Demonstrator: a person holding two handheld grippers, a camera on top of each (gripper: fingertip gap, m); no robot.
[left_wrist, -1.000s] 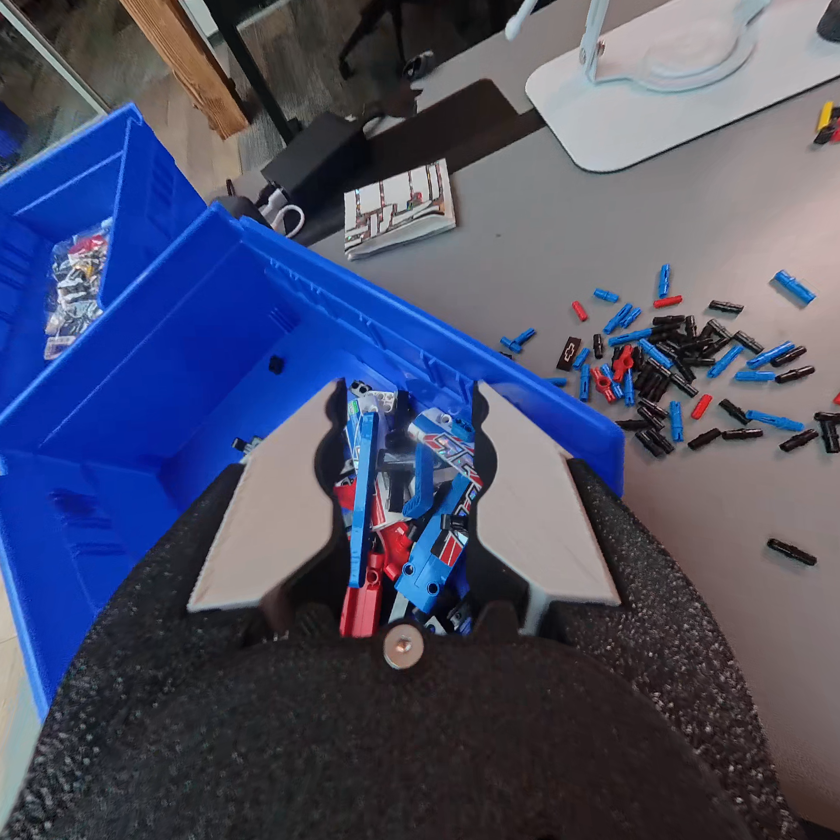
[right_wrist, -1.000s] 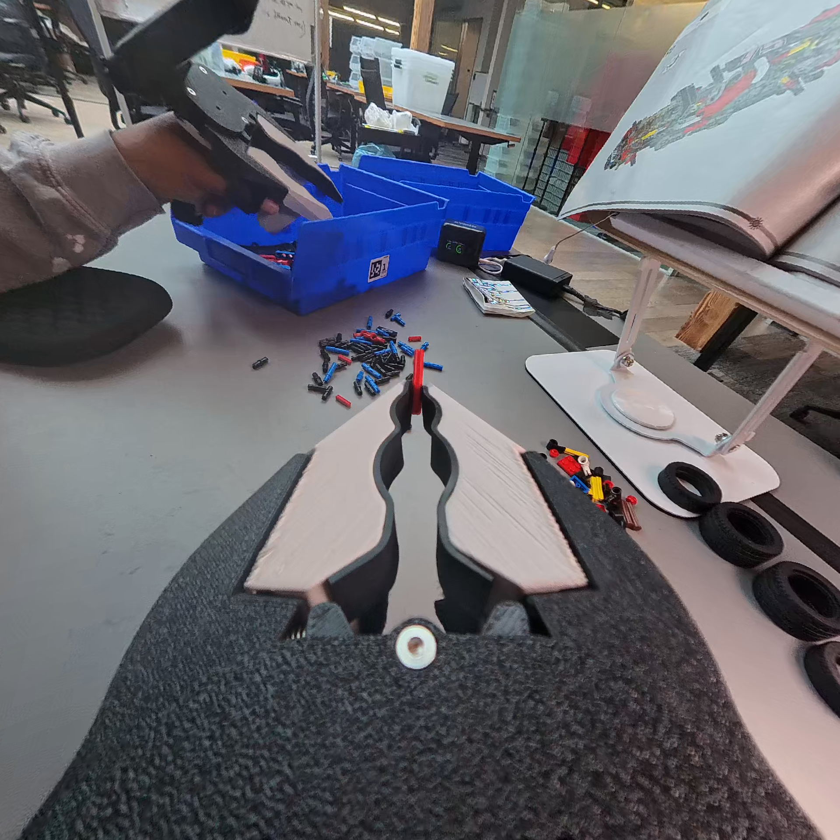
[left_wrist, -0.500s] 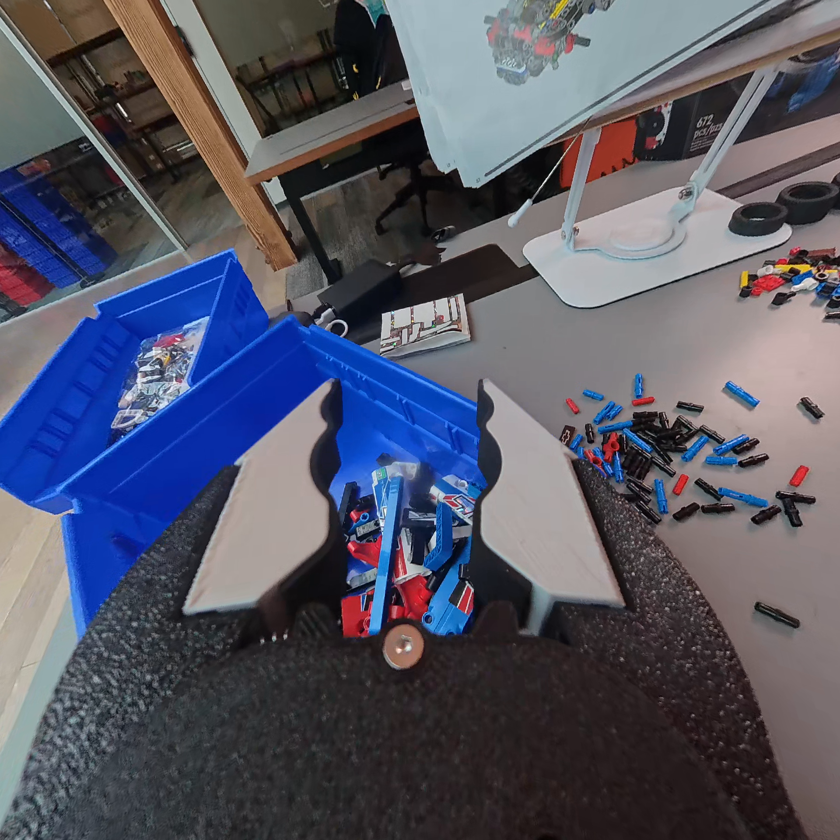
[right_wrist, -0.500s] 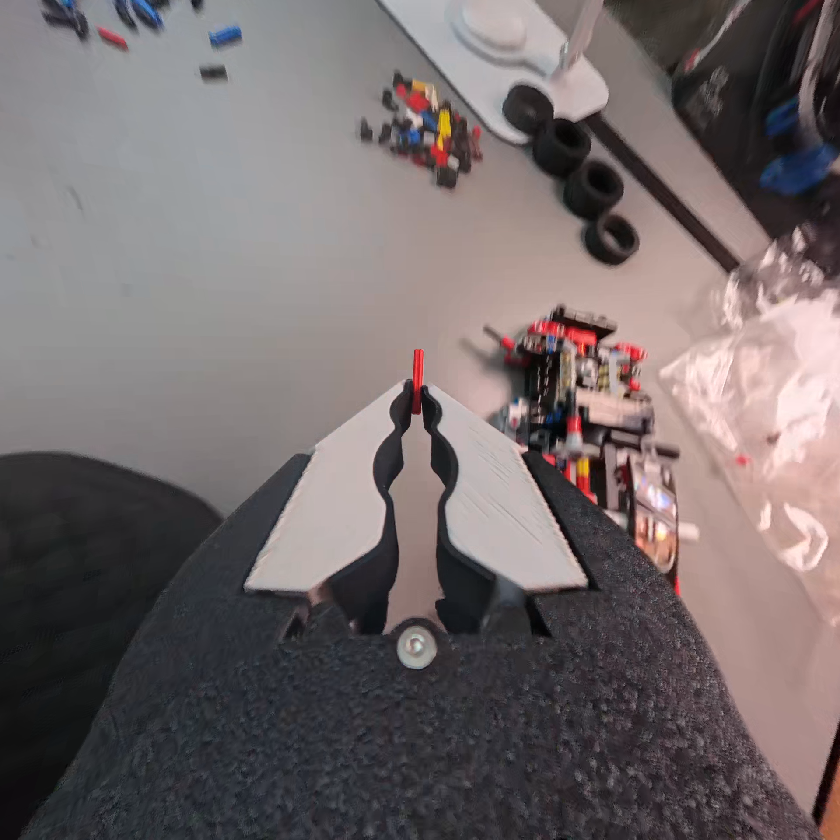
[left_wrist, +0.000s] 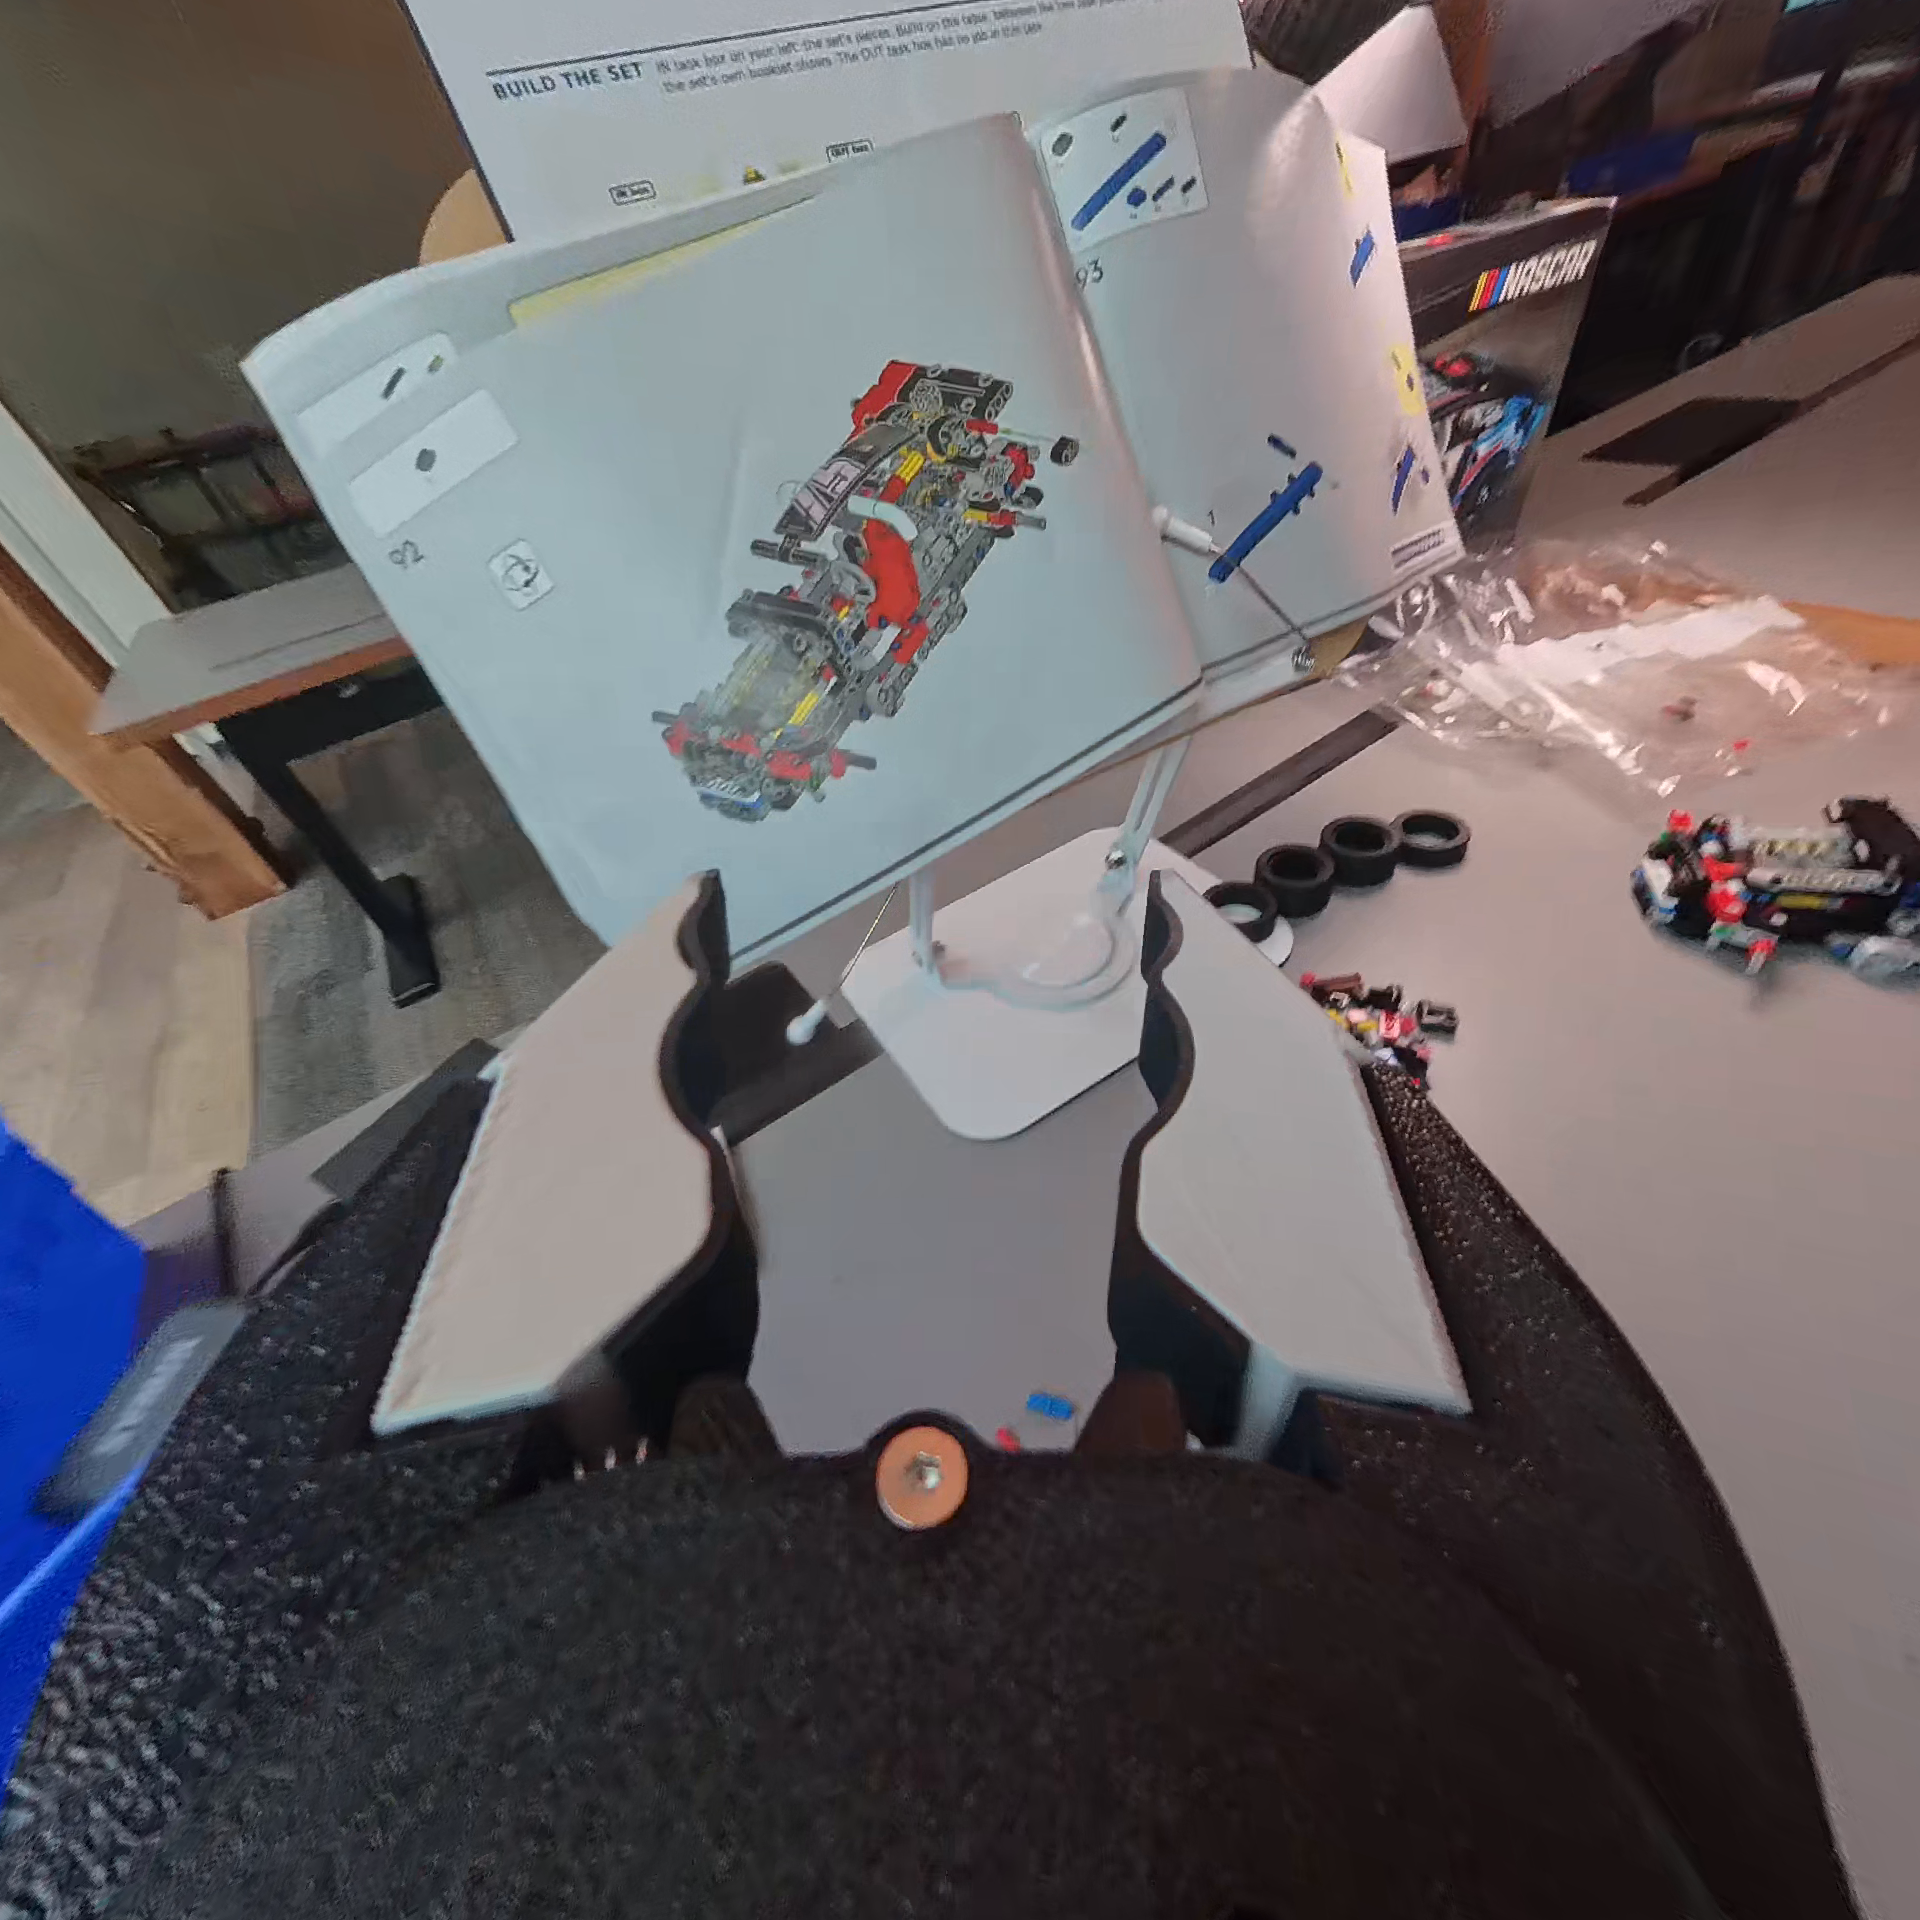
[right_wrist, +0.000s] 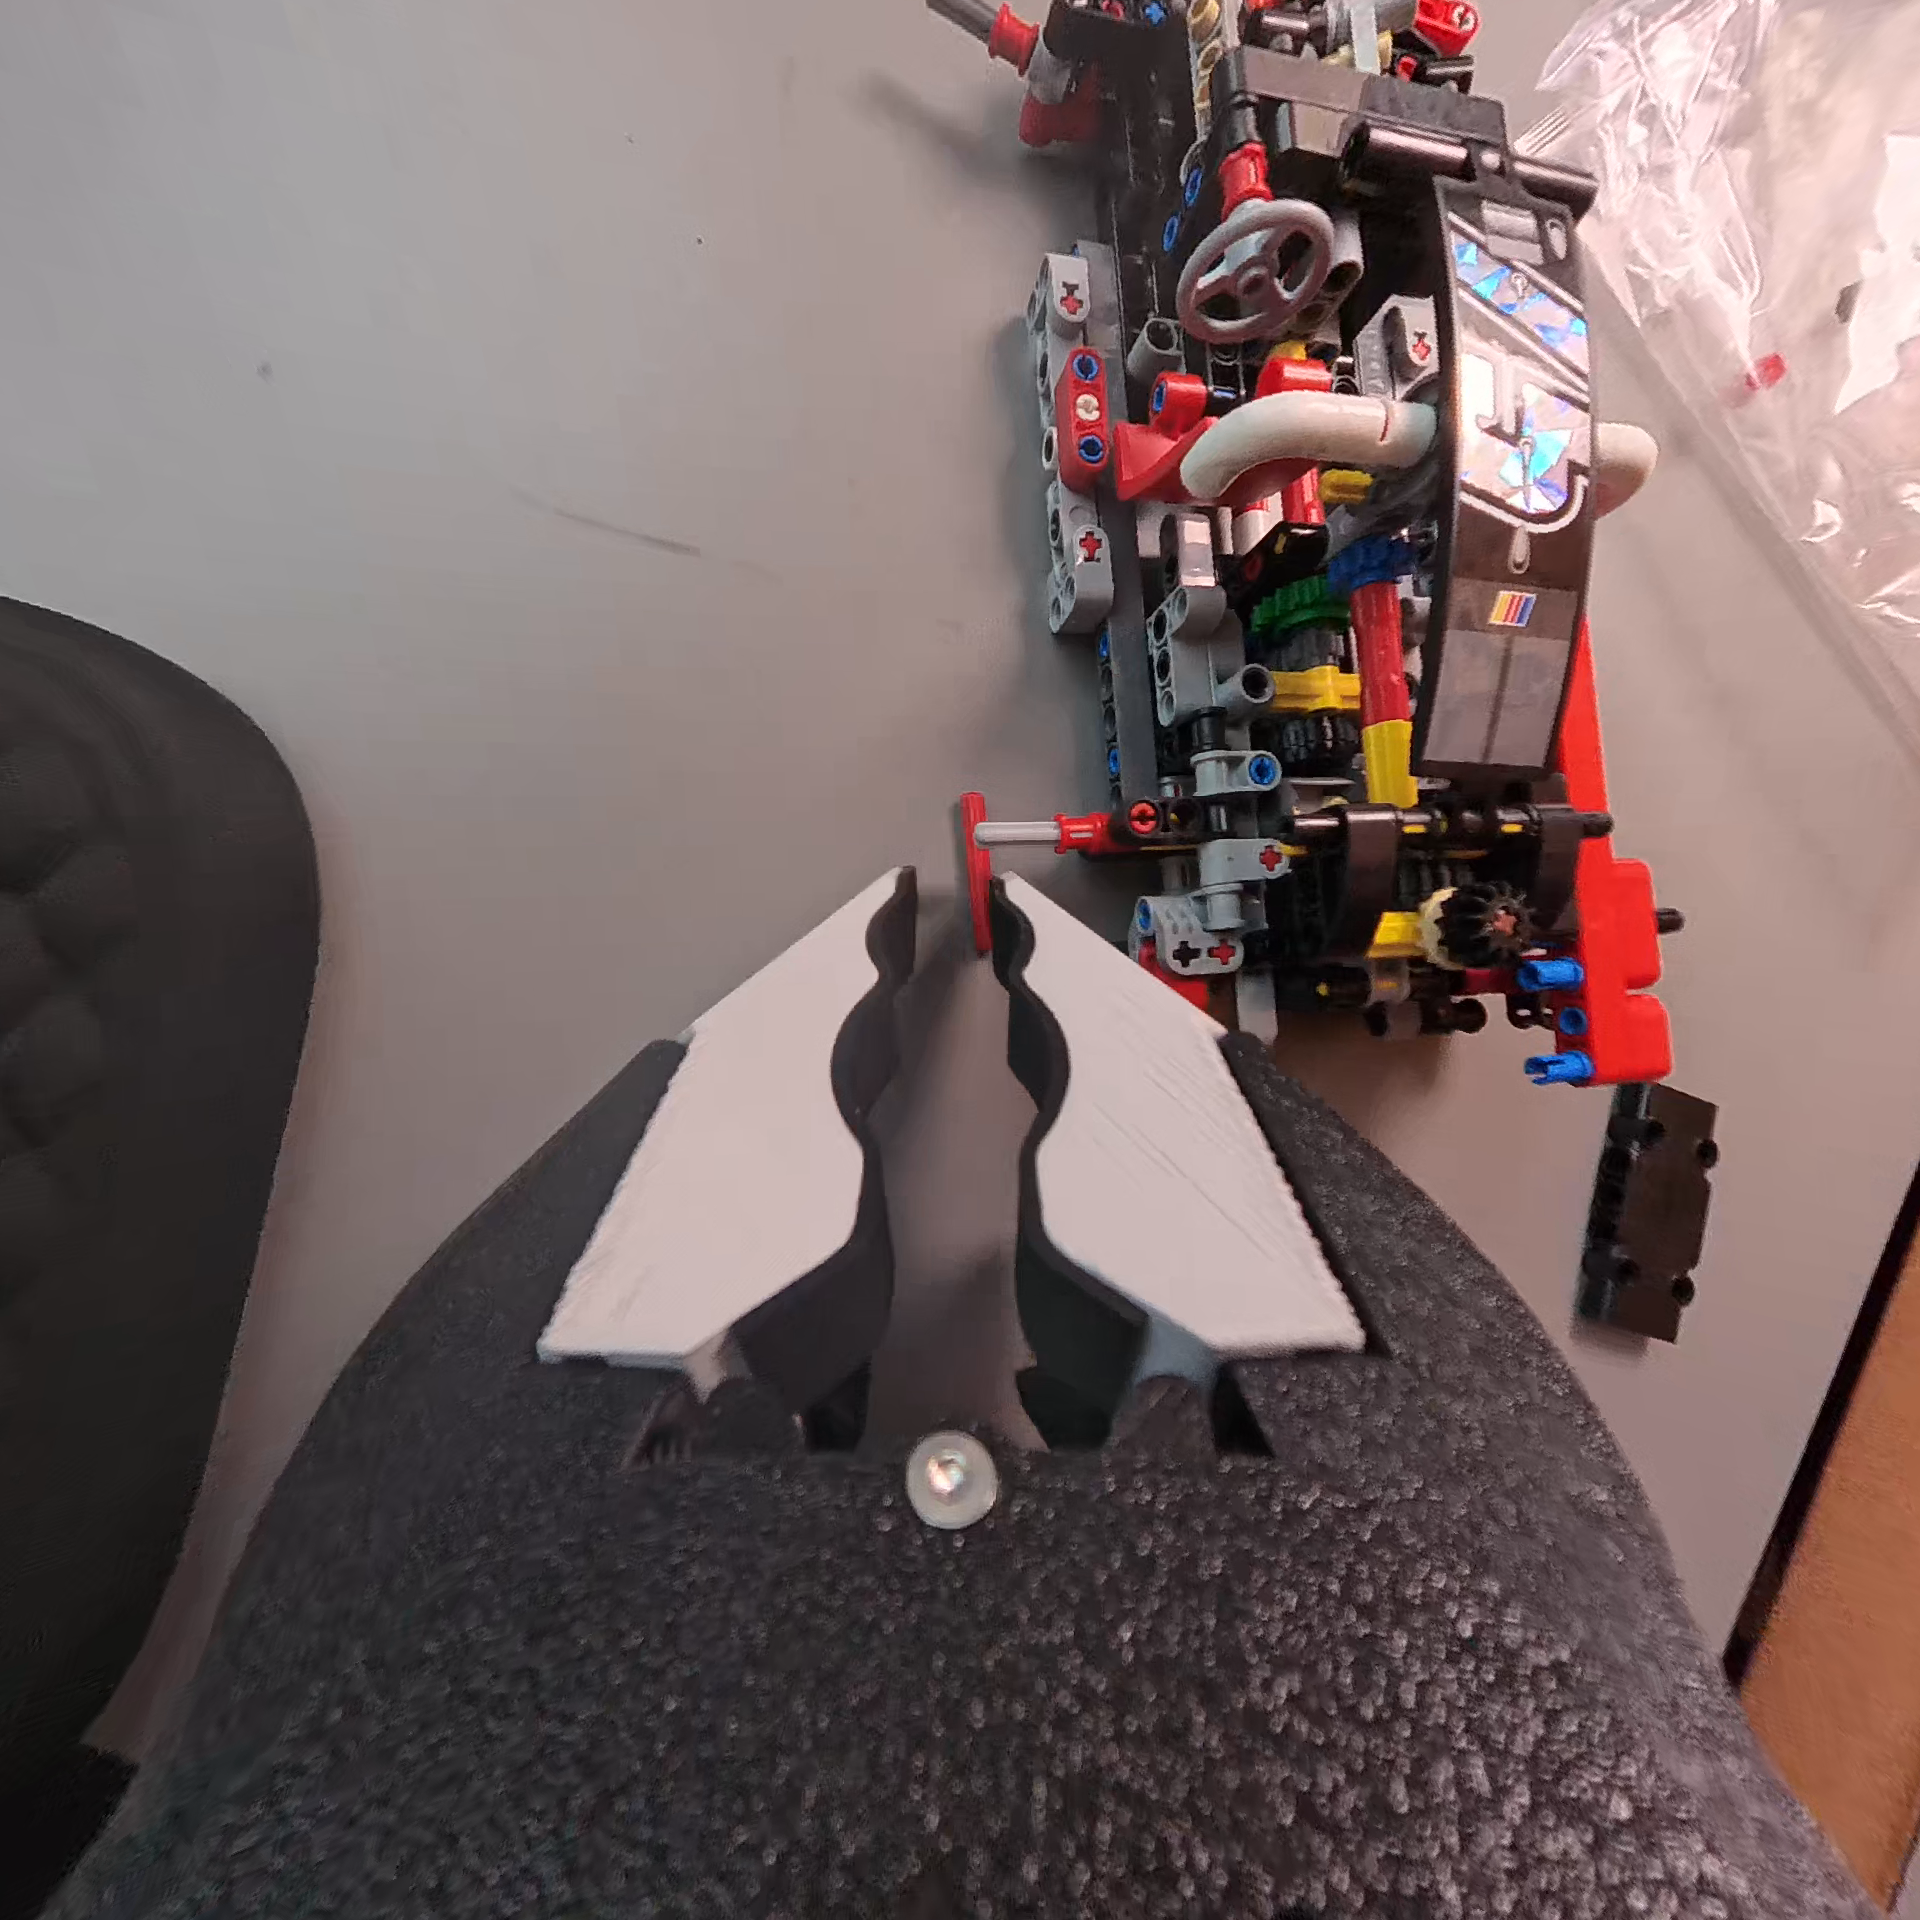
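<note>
My left gripper has its fingers spread wide with nothing between them, over the grey counter. Past the fingertips stands an open instruction booklet on a white stand; off the right finger lie four black tyres in a row. A blue bin sits left; its contents are hidden. My right gripper has fingers slightly parted, the red axle touching the right one, just beside the brick car chassis.

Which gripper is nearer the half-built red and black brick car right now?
Right. The right gripper sits beside the half-built red and black brick car; the left gripper faces the instruction booklet, car far off.
</note>
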